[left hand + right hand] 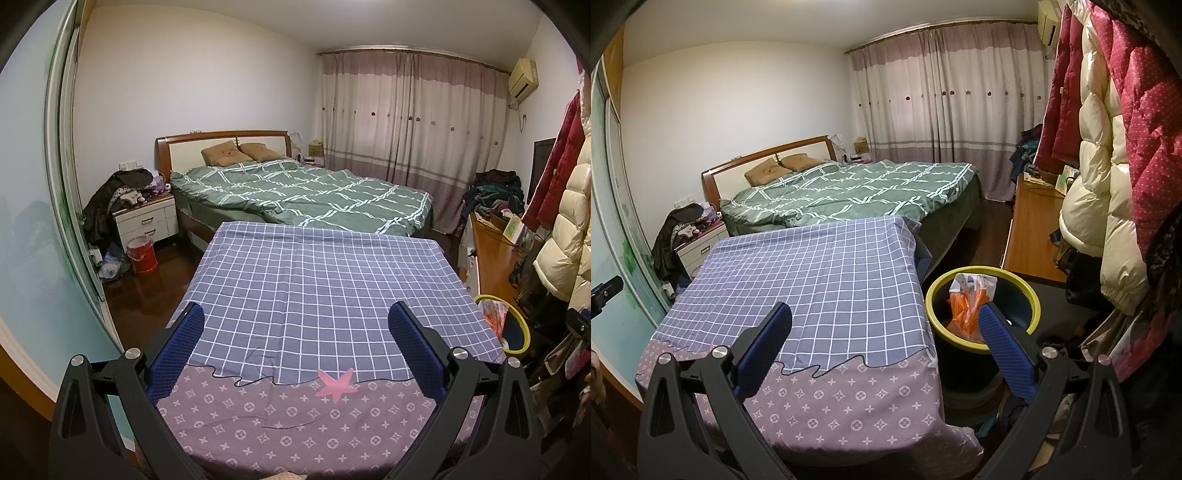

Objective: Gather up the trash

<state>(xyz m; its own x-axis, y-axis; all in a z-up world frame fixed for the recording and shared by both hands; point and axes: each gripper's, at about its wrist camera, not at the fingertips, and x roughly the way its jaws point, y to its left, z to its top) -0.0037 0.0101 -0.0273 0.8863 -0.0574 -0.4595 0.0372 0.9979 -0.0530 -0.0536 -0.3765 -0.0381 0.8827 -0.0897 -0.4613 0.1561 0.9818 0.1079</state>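
Both grippers, left gripper [295, 325] and right gripper [884, 325], spread wide and empty; table [812, 273] shows no trash, so scan before reaching; bin [1030, 295] sits just right.

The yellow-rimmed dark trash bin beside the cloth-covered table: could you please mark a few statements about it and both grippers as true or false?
1. The yellow-rimmed dark trash bin holds orange and white plastic packaging. True.
2. The right gripper is shut on the packaging. False: its jaws stand wide apart, holding nothing.
3. The bin stands to the right of the table covered with a blue checked and mauve patterned cloth. True.
4. The left gripper grips a pink star-shaped patch. False: it is open above the cloth; the star lies flat on the cloth.
5. Crumpled paper litters the cloth. False: none shows.
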